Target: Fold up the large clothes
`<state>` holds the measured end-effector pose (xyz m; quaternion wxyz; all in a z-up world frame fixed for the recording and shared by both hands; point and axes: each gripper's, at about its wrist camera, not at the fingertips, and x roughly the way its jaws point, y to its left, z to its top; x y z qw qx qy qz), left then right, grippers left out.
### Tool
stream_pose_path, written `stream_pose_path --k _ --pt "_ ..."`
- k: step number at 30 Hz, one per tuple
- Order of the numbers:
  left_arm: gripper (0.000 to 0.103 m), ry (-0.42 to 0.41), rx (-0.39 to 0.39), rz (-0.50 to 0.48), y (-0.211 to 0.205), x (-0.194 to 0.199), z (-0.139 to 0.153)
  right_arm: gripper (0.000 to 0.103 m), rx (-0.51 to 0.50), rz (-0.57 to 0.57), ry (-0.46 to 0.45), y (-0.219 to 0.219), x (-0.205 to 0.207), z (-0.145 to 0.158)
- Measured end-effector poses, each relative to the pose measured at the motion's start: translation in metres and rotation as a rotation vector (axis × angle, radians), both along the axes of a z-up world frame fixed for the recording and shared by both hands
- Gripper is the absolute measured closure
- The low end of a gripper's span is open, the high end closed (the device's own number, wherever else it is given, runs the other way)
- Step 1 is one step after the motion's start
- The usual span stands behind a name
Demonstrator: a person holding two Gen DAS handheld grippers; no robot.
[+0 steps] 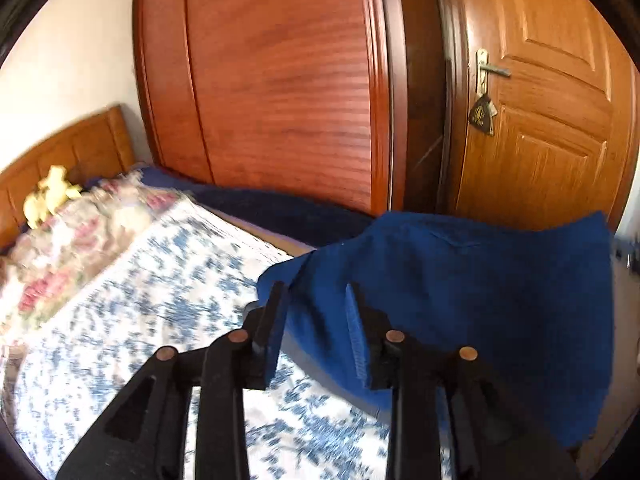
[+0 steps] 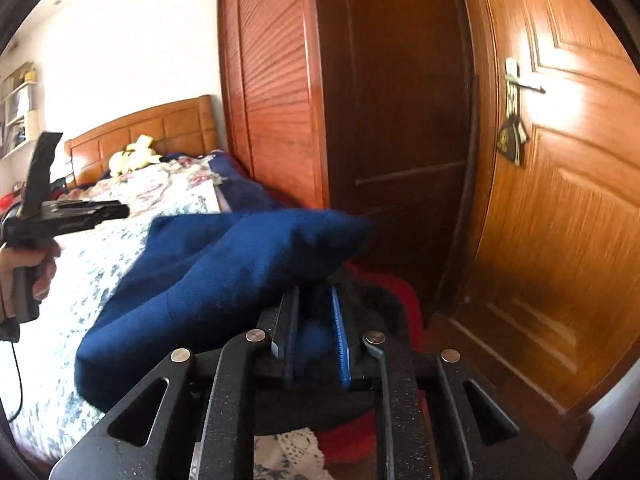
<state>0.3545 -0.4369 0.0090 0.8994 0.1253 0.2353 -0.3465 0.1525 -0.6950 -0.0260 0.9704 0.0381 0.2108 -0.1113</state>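
The blue garment lies bunched on the bed, just ahead of both tools and partly draped over the bed's far edge toward the wardrobe.

The left tool stands released: its jaws are parted, with the cloth showing behind the gap and neither pad pressing it. The right tool has its jaws only narrowly parted with blue cloth between them; whether the pads still pinch it cannot be told, since the frame is blurred there.

What could go wrong: the garment looks crumpled rather than laid flat, so a fold set down like this would likely hold wrinkles or come out lopsided. If the right tool lets go unevenly, the cloth may catch on a pad and drag when the tool pulls away. The part hanging past the bed edge could slide the whole piece toward the floor (the red cloth beneath the right tool sits at that same edge).

Counted: one blue garment, two tools, one bed, one yellow plush toy at the headboard, one wardrobe, one door, one hand in view, holding the left tool.
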Motion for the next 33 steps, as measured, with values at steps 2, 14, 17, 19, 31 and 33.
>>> stream_pose_path --k 2,14,17,19,31,33 --pt "0.072 -0.025 -0.012 -0.012 0.015 -0.023 0.003 0.089 -0.053 0.003 -0.042 0.005 -0.006 0.019" --pt "0.065 -0.031 -0.077 -0.065 0.081 -0.115 0.010 0.088 -0.069 0.098 0.061 0.029 0.049 0.025" --pt "0.059 -0.038 -0.099 -0.061 0.102 -0.130 0.014 0.088 -0.075 0.066 0.165 0.022 0.065 -0.006" --pt "0.050 -0.041 -0.108 -0.064 0.116 -0.139 0.018 0.087 -0.074 0.059 0.248 0.014 0.075 -0.029" --pt "0.048 -0.101 -0.113 0.034 0.189 -0.175 0.043 0.085 -0.071 0.020 0.196 0.040 0.049 0.004" --pt "0.048 -0.104 -0.111 0.063 0.202 -0.181 0.045 0.084 -0.090 0.053 0.169 0.062 0.040 0.020"
